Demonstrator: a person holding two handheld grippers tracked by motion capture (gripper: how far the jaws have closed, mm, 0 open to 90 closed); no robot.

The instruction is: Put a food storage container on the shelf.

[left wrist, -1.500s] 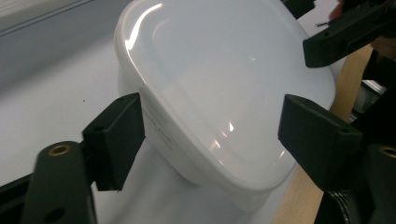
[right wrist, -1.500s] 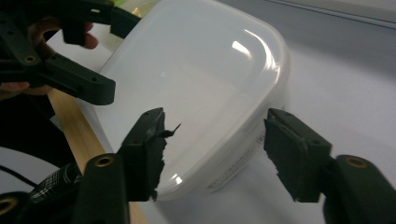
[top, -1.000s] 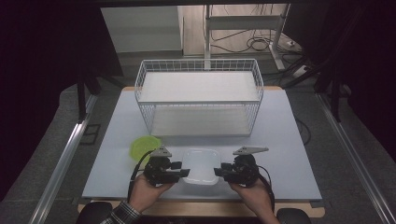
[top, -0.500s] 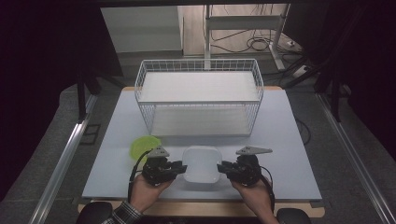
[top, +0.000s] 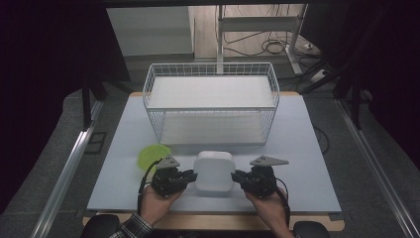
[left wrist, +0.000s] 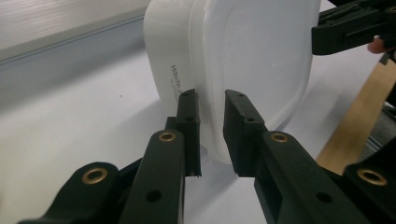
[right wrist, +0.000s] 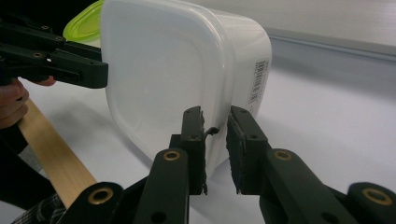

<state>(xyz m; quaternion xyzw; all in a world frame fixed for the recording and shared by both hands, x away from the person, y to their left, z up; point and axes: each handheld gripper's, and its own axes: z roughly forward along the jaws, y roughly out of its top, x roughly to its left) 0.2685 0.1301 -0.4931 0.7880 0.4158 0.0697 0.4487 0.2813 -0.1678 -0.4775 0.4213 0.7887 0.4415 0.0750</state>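
Gripping the white plastic container (top: pixel 214 171) from both sides: left gripper (top: pixel 187 177) clamped on its left rim, right gripper (top: pixel 238 177) clamped on its right rim, jaws of both nearly together after just closing in, with only the thin lip of the rim between the pads. Seen in the left gripper view (left wrist: pixel 211 135) and the right gripper view (right wrist: pixel 215 149) as tipped up on edge, flat lid face turned toward the person, base toward the wire basket (top: pixel 210 106). Held just in front of the wire basket, near the front edge of the table (top: pixel 307 148), with the person's hands (top: pixel 158 203) below it. Looks milky white, rounded at the corners, slightly translucent at the lid, with small printed lettering on one side wall and a barcode label on the other. Lying left of the container and in front of the basket's left corner, a lime-green lid (top: pixel 152 154), flat on the table.
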